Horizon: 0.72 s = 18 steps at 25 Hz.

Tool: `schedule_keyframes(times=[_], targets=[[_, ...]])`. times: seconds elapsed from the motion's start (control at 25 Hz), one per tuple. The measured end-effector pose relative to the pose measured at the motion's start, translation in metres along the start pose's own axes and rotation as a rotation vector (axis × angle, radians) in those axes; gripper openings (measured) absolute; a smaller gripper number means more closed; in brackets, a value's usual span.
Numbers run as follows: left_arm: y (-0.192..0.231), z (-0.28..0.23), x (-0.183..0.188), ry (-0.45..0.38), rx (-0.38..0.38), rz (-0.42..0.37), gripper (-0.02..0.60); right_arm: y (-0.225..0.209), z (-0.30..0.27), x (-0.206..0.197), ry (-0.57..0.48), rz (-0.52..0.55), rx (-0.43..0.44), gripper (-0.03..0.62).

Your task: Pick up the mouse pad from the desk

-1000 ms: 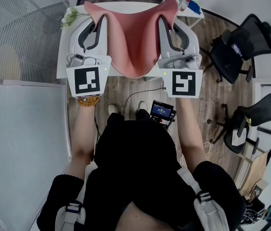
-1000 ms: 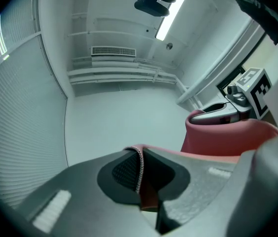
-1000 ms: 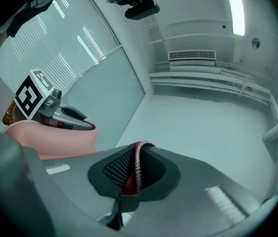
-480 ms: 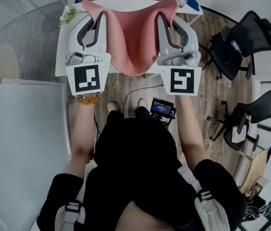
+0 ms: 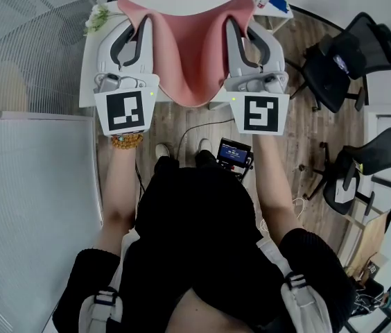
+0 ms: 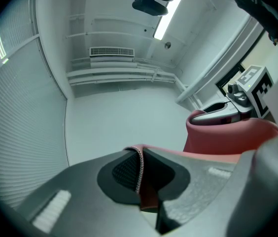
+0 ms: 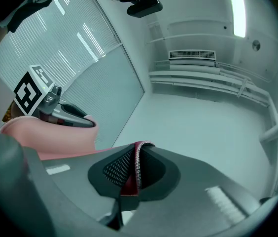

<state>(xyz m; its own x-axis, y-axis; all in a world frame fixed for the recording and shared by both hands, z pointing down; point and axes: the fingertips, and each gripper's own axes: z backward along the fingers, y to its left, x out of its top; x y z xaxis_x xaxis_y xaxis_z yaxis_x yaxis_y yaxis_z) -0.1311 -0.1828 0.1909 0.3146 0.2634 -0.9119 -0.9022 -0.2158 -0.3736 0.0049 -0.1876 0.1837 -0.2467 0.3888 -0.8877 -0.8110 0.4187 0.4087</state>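
Note:
The pink mouse pad hangs in the air above the white desk, sagging in the middle between both grippers. My left gripper is shut on the pad's left corner, and its stitched edge shows pinched between the jaws. My right gripper is shut on the right corner, with the pad's edge clamped the same way. Both gripper views point up at the ceiling. The pad and the right gripper show at the right of the left gripper view. In the right gripper view the pad shows at the left.
A small plant stands at the desk's left back corner, and a box with blue and red print lies at the right back. Two black office chairs stand to the right. A handheld device with a lit screen hangs below the desk edge.
Both grippers have lifted slightly up and away with the pad held between them. The pad's sagging fold has risen a little.

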Motion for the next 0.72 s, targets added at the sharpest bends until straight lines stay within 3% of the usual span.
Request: schedule_keyframes(times=[0.72], targets=[[-0.004, -0.006, -0.017, 0.041, -0.008, -0.007, 0.017, 0.0, -0.002, -0.017, 0.031, 0.018, 0.009, 0.037]])
